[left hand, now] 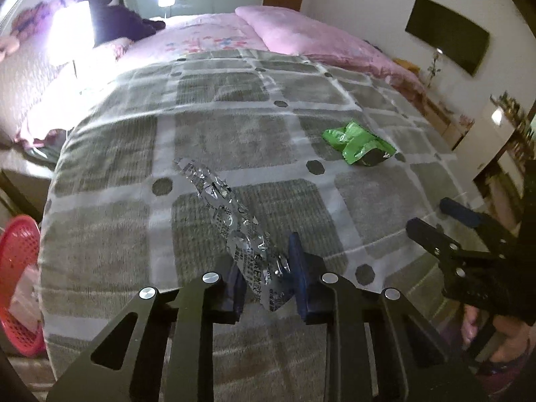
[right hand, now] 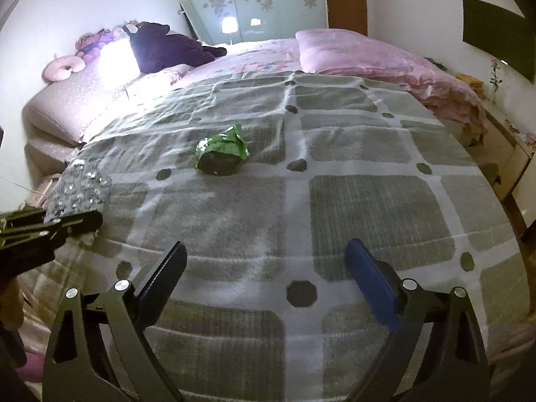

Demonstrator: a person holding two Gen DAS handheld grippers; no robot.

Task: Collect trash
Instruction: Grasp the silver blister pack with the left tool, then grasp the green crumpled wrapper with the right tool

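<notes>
A long crumpled silver foil wrapper (left hand: 231,214) lies on the grey checked blanket (left hand: 234,127), and its near end sits between the blue pads of my left gripper (left hand: 268,281), which is shut on it. The right wrist view shows the same wrapper (right hand: 77,184) at the far left, just beyond the left gripper (right hand: 90,221). A crumpled green snack wrapper (left hand: 358,144) rests further out on the blanket, apart from both grippers. It appears ahead and to the left of my right gripper (right hand: 268,268) as the green wrapper (right hand: 221,154). The right gripper (left hand: 432,216) stands open with nothing between its fingers.
A red plastic basket (left hand: 20,284) stands on the floor left of the bed. Pink bedding (right hand: 368,57) and dark clothing (right hand: 167,47) cover the far end of the bed. A bright lamp (right hand: 117,57) glares at the left. A low cabinet (right hand: 506,154) runs along the right wall.
</notes>
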